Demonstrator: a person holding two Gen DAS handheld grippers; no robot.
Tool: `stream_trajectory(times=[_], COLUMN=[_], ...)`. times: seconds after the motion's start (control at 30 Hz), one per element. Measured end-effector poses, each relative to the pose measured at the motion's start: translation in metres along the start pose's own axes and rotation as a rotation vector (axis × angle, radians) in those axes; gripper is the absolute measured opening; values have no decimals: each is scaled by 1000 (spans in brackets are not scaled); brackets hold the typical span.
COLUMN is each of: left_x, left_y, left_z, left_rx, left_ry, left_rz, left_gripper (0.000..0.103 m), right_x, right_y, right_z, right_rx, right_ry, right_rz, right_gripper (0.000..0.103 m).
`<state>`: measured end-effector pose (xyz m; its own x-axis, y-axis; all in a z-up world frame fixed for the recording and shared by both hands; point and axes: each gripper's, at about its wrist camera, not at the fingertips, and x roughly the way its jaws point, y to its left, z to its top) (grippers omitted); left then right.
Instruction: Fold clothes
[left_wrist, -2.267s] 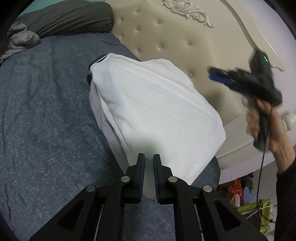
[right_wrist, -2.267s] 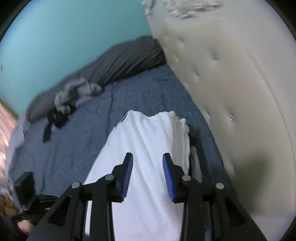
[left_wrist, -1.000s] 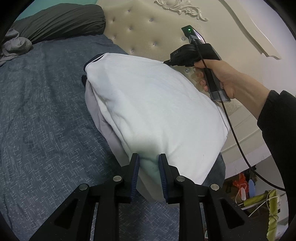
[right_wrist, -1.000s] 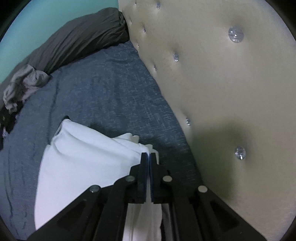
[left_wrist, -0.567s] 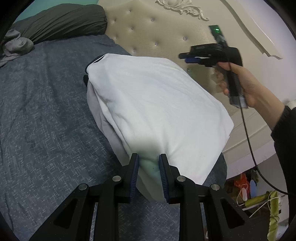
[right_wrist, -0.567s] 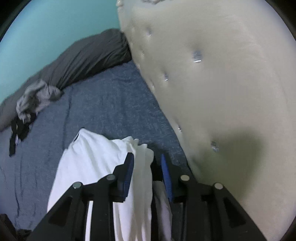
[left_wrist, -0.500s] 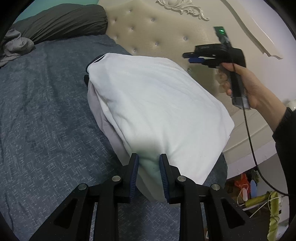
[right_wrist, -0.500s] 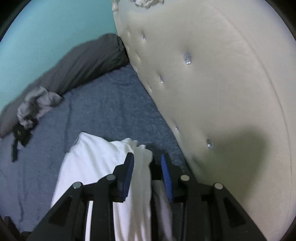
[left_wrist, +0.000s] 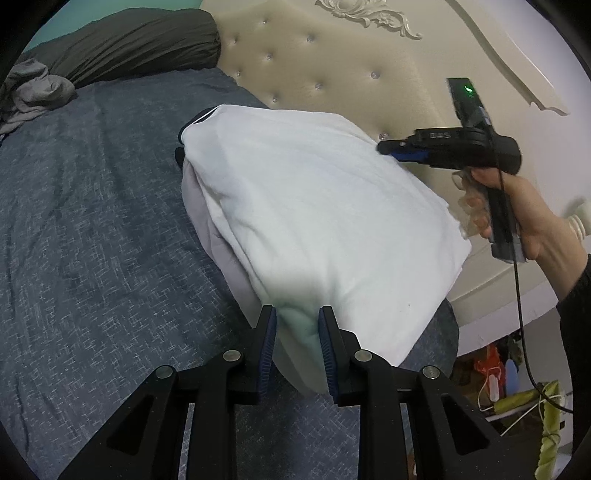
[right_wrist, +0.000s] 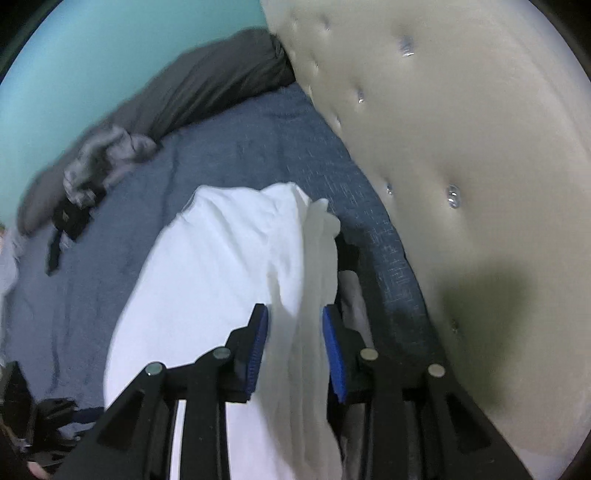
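The folded white garment (left_wrist: 317, 206) sits on the blue bed (left_wrist: 92, 229), at the corner by the tufted headboard (left_wrist: 332, 66), hiding a grey layer (left_wrist: 221, 251) beneath. Left gripper (left_wrist: 297, 341) fingers clasp its near edge. Right gripper (left_wrist: 397, 149) hangs above the far edge, fingers parted and empty. The right-wrist view is blurred.

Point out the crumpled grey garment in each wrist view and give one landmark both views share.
Left wrist view: the crumpled grey garment lies at the far upper left, on the blue bedspread below the dark pillow.
Right wrist view: it sits upper left, blurred, again against the pillow's lower edge.
Shared landmark: the tufted cream headboard.
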<state>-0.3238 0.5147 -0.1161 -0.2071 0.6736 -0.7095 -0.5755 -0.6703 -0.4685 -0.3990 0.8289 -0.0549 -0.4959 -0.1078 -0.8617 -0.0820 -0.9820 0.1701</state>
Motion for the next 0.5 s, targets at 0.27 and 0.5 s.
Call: stream_trajectory(times=[0.27,0.5], left_x=[-14,-13], left_y=[-4,-9], left_z=[-3,-8], left_rx=[7,23], left_ry=[-13,3], left_rz=[25,51], left_gripper=[26,26], right_x=[-26,-35], right_y=[28,28], right_z=[-27,-81], right_rx=[-92,-154], right_ry=[-23,-5], right_rz=[55,-114], right_gripper=[31,31])
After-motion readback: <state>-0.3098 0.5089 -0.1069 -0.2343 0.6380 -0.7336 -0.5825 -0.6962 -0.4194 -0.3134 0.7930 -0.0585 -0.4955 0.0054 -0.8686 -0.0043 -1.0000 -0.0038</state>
